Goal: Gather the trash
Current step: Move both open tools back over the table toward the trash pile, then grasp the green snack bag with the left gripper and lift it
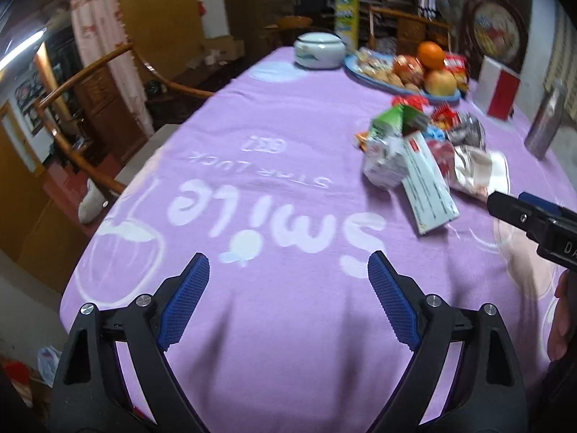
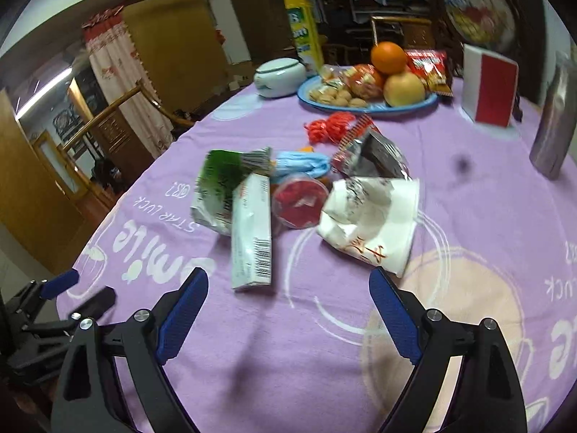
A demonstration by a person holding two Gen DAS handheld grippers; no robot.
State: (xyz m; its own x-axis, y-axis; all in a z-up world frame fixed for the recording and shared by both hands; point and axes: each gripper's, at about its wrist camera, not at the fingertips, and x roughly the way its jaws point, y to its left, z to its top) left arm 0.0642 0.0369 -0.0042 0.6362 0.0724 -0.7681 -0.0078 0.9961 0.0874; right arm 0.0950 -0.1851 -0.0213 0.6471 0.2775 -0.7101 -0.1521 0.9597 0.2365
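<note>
The trash pile lay mid-frame on the purple worktop (image 2: 468,216). The right gripper (image 2: 288,310), spread and empty, sat nearer: the long white carton (image 2: 251,231) pointed lengthwise toward it, the crumpled paper cup (image 2: 375,220) just upper right. The left gripper (image 1: 288,288), spread too, hung farther back.

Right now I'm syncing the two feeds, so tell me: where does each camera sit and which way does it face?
Left wrist: on the left gripper, low over the purple tablecloth, facing across the table; its own open fingers, the right gripper's tip and a hand edge show.
Right wrist: on the right gripper, facing the trash pile; its open fingers and the left gripper at lower left show.
Shared: long white box, crumpled paper cup, fruit plate.
</note>
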